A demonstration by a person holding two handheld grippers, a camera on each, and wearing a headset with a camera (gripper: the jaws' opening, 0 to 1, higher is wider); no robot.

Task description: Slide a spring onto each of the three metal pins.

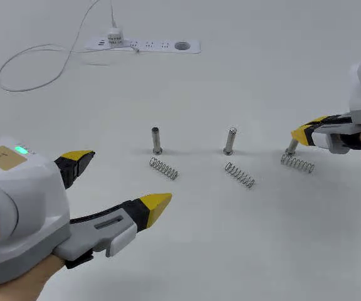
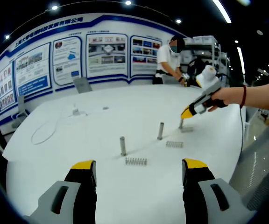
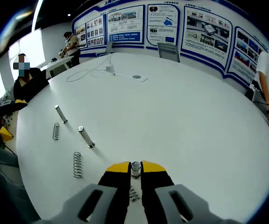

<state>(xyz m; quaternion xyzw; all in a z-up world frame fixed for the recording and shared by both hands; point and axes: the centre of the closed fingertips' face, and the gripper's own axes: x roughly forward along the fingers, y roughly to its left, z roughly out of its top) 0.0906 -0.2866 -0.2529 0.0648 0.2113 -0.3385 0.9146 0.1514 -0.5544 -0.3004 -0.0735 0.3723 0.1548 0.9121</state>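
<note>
Three metal pins stand upright in a row on the white table: a left pin (image 1: 156,140), a middle pin (image 1: 230,140) and a right pin (image 1: 291,148). A loose spring lies flat just in front of each: left spring (image 1: 163,168), middle spring (image 1: 239,175), right spring (image 1: 297,163). My right gripper (image 1: 301,135) comes in from the right, and in its own view the yellow tips (image 3: 135,169) are shut on the right pin's head (image 3: 135,168). My left gripper (image 1: 119,182) hovers wide open and holds nothing, short of the left pin (image 2: 123,145) and left spring (image 2: 136,161).
A white power strip (image 1: 144,45) with a plugged cable (image 1: 36,63) lies at the far side of the table. The table's curved edge (image 3: 41,186) runs close to the pins on the near side. A person (image 2: 168,63) stands beyond the table.
</note>
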